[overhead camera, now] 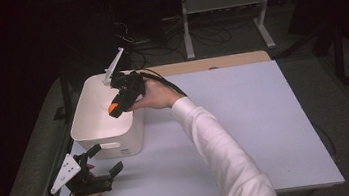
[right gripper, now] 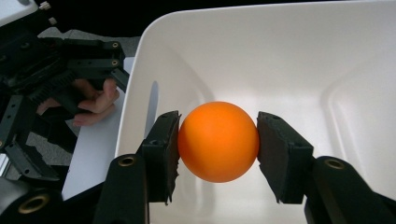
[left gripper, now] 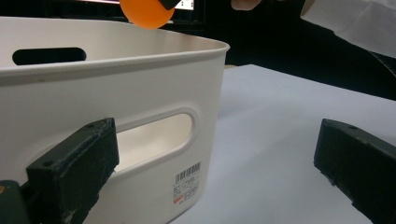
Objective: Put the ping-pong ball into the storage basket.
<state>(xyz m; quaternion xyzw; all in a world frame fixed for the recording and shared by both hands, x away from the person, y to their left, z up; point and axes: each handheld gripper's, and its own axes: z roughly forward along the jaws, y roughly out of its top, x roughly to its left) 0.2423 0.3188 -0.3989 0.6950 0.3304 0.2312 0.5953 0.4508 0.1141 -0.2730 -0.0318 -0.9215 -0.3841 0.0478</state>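
An orange ball [right gripper: 218, 135] hangs over the inside of a white plastic bin [right gripper: 303, 56], and my right gripper [right gripper: 218, 151] is shut on it, a black pad against each side. In the high view the ball [overhead camera: 113, 108] and right gripper [overhead camera: 116, 106] are above the bin [overhead camera: 131, 133], near its right rim. My left gripper [overhead camera: 107, 157] rests low on the table in front of the bin, open with nothing between its jaws. Seen from the left gripper [left gripper: 215, 168], the bin's wall [left gripper: 116, 79] with a handle slot and barcode label stands close, and the ball [left gripper: 147, 11] shows above the rim.
The bin sits at the left of a white tabletop [overhead camera: 245, 119], with a bare wooden strip [overhead camera: 218, 62] behind it. A white-sleeved arm [overhead camera: 219, 148] reaches diagonally across the table. Past the table stand a shelf frame [overhead camera: 223, 1] and cables on a dark floor.
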